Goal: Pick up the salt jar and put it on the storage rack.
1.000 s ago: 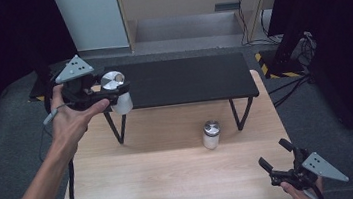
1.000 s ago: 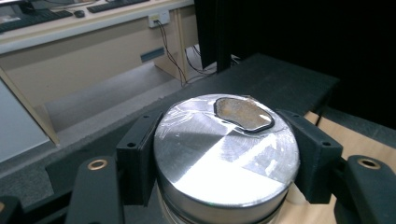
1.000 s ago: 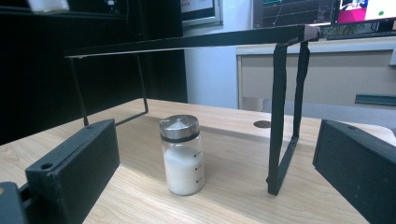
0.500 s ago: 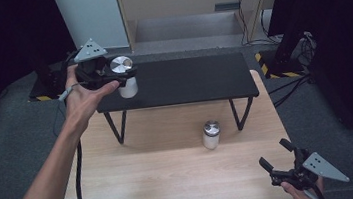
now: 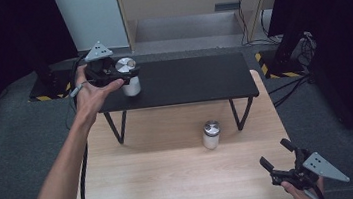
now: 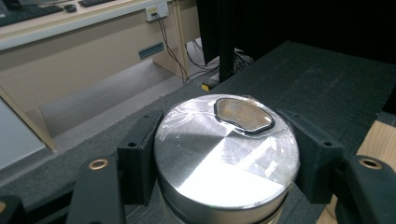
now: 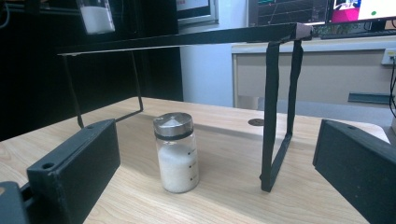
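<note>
Jaws of the left hand-held gripper point(image 5: 120, 75) are closed on the metal lid of a jar point(image 5: 128, 77), held at the left end of the black shelf point(image 5: 187, 80). A second jar point(image 5: 211, 135) is seen standing on the worktop point(image 5: 173, 180). Right hand-held gripper point(image 5: 281, 159) is held wide open, empty, near the worktop's right corner.

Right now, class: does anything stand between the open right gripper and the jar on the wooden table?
Nothing visible does. The right gripper is open, and in its own view bare wood lies between its jaws and the jar. The black shelf's leg stands off to the jar's right, not in the path.
</note>
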The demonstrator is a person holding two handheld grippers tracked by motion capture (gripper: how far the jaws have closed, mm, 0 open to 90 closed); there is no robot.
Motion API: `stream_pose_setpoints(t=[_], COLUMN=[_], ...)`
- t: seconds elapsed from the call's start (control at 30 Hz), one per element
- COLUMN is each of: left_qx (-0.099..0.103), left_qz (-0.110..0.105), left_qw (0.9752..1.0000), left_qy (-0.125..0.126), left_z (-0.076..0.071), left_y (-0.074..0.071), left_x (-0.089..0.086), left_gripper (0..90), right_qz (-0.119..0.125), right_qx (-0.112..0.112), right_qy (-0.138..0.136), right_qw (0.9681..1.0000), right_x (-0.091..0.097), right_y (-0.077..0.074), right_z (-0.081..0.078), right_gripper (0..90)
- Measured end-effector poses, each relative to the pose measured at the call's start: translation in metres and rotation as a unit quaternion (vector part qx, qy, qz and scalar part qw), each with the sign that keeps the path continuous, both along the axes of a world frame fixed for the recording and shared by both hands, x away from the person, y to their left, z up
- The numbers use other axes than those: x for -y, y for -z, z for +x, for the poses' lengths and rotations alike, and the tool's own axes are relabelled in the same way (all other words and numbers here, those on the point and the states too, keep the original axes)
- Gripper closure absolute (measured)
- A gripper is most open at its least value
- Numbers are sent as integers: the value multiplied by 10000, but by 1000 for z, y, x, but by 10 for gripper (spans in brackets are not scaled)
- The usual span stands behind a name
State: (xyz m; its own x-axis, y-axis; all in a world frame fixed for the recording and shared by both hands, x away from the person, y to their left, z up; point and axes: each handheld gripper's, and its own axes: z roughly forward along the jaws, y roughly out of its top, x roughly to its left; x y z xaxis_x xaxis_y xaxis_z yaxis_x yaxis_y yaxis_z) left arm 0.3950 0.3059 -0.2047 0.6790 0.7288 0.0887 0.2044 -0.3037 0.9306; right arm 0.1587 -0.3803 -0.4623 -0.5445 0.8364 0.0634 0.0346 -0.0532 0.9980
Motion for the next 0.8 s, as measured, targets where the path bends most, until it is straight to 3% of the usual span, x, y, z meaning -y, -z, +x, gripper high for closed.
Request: stream_pose_setpoints(t=[0.33, 0.57, 0.63, 0.7, 0.8], left_qx=[-91, -119, -104, -43, 76], left_qz=[-103, -484, -834, -837, -858], left_qw=[9999, 9987, 9963, 9962, 9960], left_qy=[-98, -107, -188, -250, -227], left_z=[11, 14, 12, 9, 1], left_y=[15, 26, 30, 28, 24], left_x=[-2, -8, -10, -10, -14], left_gripper=[334, 328, 247, 155, 112], right_qz=[-22, -29, -31, -30, -24], right_qx=[-13, -30, -38, -32, -26], right_qy=[11, 7, 0, -1, -1], right_qw=[10000, 10000, 10000, 10000, 10000], right_x=[1, 1, 1, 0, 0], right_y=[0, 0, 0, 0, 0], right_z=[0, 1, 1, 1, 0], right_gripper=[7, 7, 8, 7, 8])
